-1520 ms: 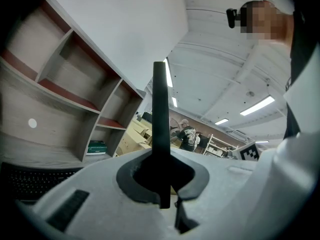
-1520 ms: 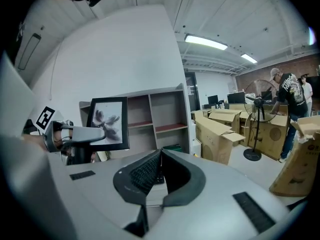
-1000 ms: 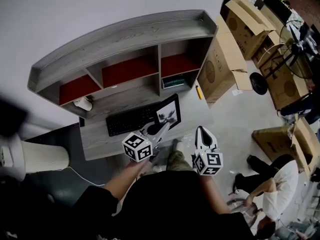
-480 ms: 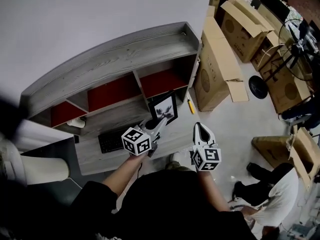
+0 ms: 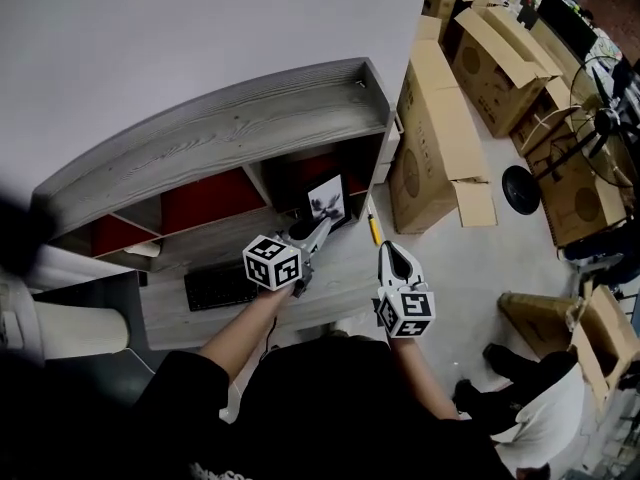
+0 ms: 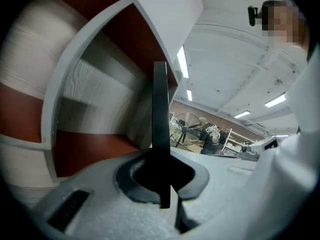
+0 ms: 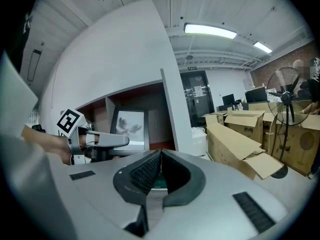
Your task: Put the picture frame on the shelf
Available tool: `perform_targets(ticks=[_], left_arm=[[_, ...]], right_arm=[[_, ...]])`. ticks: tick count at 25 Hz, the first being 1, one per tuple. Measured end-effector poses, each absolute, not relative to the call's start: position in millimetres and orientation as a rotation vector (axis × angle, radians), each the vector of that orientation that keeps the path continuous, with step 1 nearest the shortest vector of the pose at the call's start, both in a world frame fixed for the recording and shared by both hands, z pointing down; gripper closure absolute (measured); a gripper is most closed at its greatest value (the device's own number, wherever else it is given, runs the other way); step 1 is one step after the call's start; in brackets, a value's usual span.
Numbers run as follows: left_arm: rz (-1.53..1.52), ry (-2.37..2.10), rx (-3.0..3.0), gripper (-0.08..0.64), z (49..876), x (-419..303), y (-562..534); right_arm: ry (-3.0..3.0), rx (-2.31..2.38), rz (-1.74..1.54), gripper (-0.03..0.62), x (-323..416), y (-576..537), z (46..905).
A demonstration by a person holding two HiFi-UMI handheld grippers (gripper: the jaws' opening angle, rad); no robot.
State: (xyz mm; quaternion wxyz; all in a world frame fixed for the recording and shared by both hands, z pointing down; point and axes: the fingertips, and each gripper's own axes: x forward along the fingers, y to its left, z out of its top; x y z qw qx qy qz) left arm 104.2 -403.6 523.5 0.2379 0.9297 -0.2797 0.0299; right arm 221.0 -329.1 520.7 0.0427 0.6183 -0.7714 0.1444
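Head view: my left forearm reaches forward over the desk (image 5: 330,278). The left gripper (image 5: 320,228) is clamped on the lower edge of the picture frame (image 5: 327,200), which rises upright from its jaws. My right gripper (image 5: 390,251) hovers just beside it, jaws pressed together on nothing. The frame stands at the mouth of the shelf's (image 5: 220,133) rightmost red-backed compartment. Cardboard boxes (image 5: 440,138) lie beyond.

Ahead of you: white wall (image 5: 200,28), grey wood-grain desk (image 5: 340,268) against it. To your right: pale floor (image 5: 470,258), open cardboard boxes (image 5: 440,138) beside the desk's right edge, standing fan (image 5: 603,120). Overhead: strip lights (image 7: 210,30).
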Motion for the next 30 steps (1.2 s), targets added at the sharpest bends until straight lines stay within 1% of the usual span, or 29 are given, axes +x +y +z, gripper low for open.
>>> perform_targets(ticks=[12, 21, 30], left_arm=[[0.185, -0.837, 2.559, 0.535, 544, 134, -487], [0.259, -0.833, 2.439, 0.534, 563, 143, -519], [0.324, -0.855, 2.453, 0.507, 567, 152, -540]], right_arm=[[-2.396, 1.837, 0.423, 0.578, 246, -368, 528], [-2.389, 1.84, 0.483, 0.578, 264, -382, 538], [-2.379, 1.85, 0.512, 0.578, 270, -381, 543]])
